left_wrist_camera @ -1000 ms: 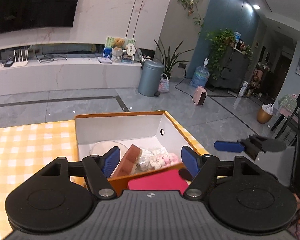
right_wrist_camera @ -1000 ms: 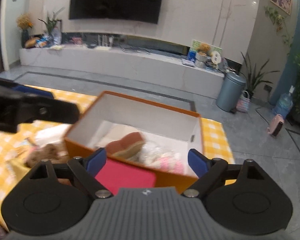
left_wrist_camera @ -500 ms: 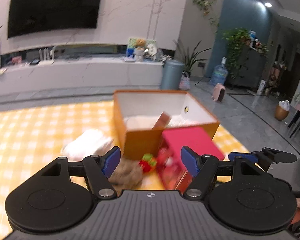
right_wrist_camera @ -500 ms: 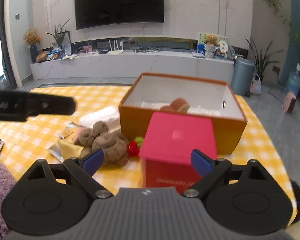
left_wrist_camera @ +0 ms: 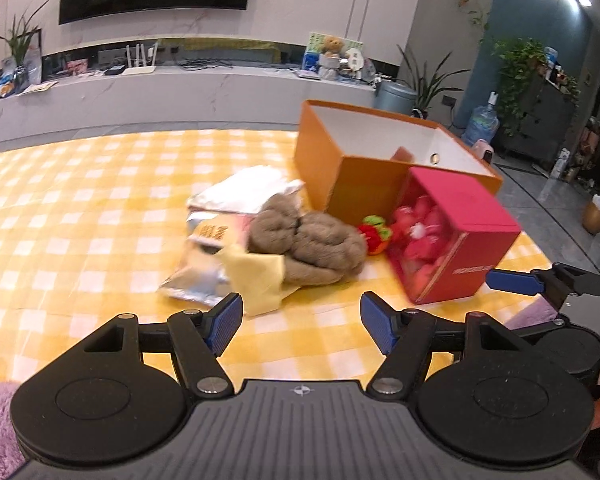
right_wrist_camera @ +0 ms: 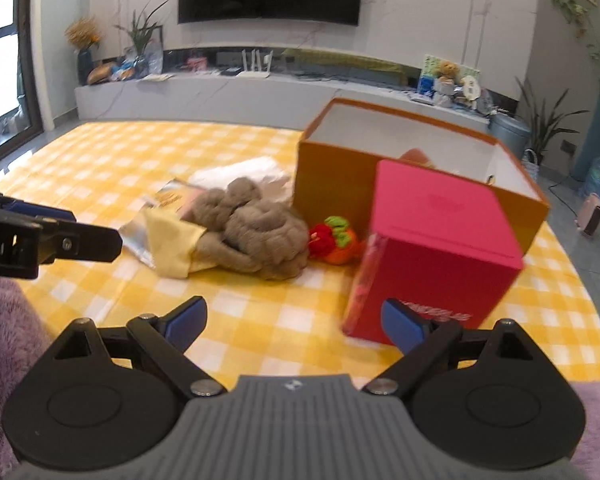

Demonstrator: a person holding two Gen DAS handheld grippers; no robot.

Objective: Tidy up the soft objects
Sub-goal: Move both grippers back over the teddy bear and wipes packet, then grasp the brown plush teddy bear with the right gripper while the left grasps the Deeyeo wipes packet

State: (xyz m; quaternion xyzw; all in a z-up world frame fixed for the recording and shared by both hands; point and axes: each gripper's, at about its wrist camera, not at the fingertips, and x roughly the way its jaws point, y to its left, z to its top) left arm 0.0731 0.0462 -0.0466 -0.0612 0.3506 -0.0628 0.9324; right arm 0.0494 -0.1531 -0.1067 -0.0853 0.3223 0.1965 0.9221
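At left centre of the left wrist view our packets (left_wrist_camera: 220,216) lie under the brown plush (left_wrist_camera: 312,240); both tools (left_wrist_camera: 302,322) (right_wrist_camera: 296,320) gape empty. Right, the red box (left_wrist_camera: 456,236) could tip if we nudge it.

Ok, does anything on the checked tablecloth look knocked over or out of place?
Yes: the red cardboard box appears to lie on its side against the open orange box, its open face toward the brown plush toy. Crumpled silver snack bags lie loose beside the plush.
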